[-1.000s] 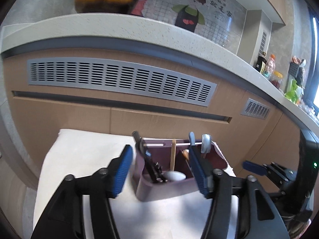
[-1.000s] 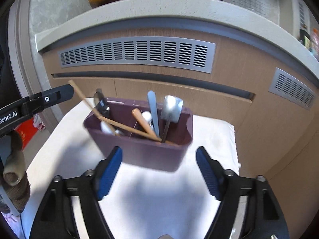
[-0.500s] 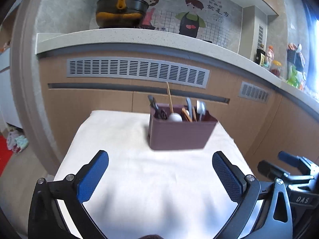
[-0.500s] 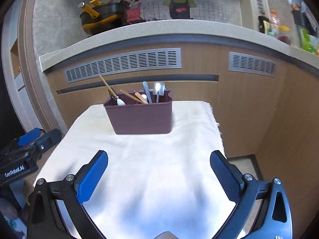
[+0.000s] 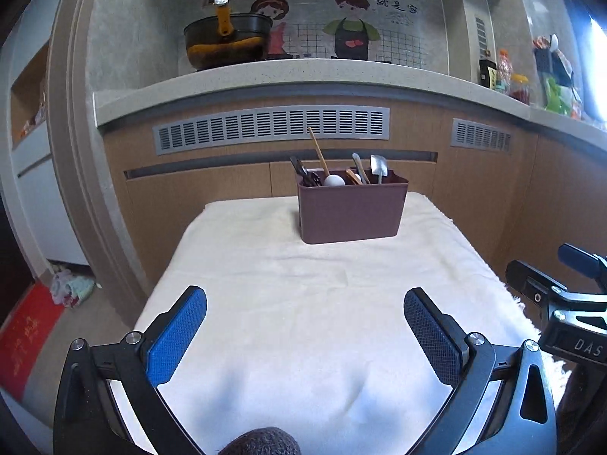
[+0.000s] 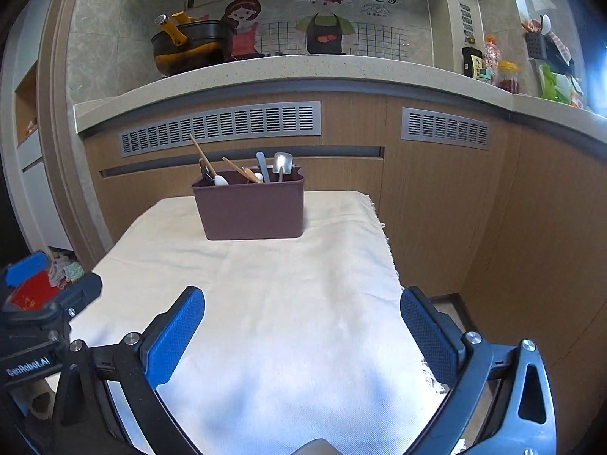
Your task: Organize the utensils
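My left gripper (image 5: 305, 320) hangs over the near end of the cloth-covered table (image 5: 265, 284) with its blue pads spread wide and nothing between them. My right gripper (image 6: 302, 318) sits the same way, fingers far apart and empty, just beside the table's right edge.

The maroon utensil bin (image 5: 351, 210) stands upright at the far end of the table, well apart from both tools, close to the wooden cabinet front (image 5: 212, 189). Everything I can see of the utensils is inside it. At its left end, black handles (image 5: 299, 168) poke above the rim; I cannot tell what they belong to. Next to them a long wooden stick (image 5: 318, 153) leans left and rises highest of all. A white rounded spoon bowl (image 5: 334, 180) shows just at the rim. Toward the right, a wooden handle (image 6: 238, 168) lies slanted across the opening, a pale blue-grey handle (image 5: 359, 167) leans up, and a small metal scoop-shaped spoon (image 5: 378, 167) stands with its head uppermost. I cannot tell whether the bin has dividers inside.

Behind, on the speckled counter (image 6: 303, 72), a dark pot with yellow handles (image 6: 189, 47) sits at the left.
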{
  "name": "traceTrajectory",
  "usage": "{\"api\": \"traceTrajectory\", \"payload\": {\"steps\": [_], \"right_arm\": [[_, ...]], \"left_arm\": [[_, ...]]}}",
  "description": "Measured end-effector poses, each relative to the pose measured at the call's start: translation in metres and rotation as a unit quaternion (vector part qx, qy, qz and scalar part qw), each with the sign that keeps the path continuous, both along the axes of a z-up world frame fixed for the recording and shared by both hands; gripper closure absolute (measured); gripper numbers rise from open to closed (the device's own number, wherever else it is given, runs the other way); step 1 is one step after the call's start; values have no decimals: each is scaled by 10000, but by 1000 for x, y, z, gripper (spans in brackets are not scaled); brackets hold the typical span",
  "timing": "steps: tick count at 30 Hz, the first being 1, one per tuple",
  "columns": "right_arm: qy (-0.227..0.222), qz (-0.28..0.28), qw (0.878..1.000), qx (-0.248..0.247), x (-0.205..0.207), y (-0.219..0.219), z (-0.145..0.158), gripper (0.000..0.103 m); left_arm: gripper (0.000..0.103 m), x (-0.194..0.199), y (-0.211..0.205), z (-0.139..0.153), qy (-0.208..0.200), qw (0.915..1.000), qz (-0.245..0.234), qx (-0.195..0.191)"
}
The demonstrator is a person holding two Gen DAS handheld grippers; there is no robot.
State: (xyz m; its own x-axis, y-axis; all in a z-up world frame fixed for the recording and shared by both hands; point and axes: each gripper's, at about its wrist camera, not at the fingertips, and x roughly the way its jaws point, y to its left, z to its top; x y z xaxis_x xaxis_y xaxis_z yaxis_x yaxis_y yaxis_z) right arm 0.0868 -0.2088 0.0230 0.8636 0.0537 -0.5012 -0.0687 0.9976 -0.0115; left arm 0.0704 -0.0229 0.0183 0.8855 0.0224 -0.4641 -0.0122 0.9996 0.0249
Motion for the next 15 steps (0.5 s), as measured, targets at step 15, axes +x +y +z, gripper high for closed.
{"api": "traceTrajectory", "payload": {"steps": [15], "right_arm": [[-14,-37,10000,-83,-4,-4,0,0]], "left_arm": [[0,-2,6,1,71,9999,5,-102]]}}
